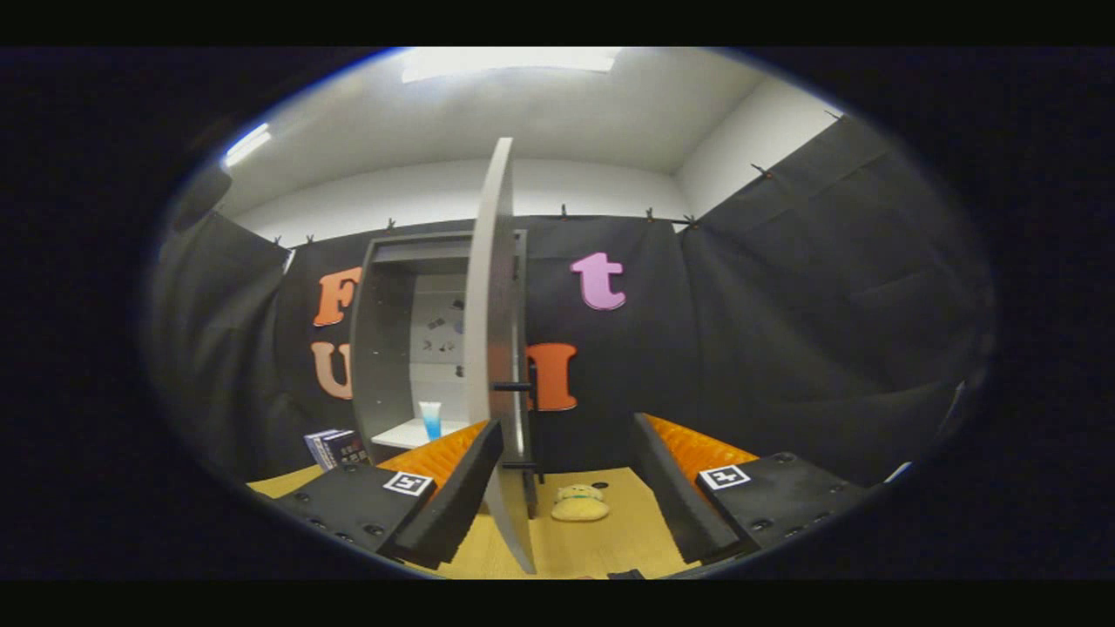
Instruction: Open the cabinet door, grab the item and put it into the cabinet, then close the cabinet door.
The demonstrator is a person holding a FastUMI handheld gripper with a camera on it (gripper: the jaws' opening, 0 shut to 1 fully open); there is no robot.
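Cabinet (383, 348) at 11 o'clock from the gripper (566, 496), open, with the door (489, 348) swung out edge-on between the jaws, nearer the left finger. Inside on the shelf, a small tube (430, 420). On the wooden surface (610, 540) just ahead at 12 o'clock, a yellow plush toy (580, 503), ungrasped. Jaws wide apart, clamped on nothing. Opening apparently done; grabbing, placing and closing apparently left, unless the tube is the item.

Matt grey cabinet door (492, 348) — smooth; wood-grain table (610, 540).
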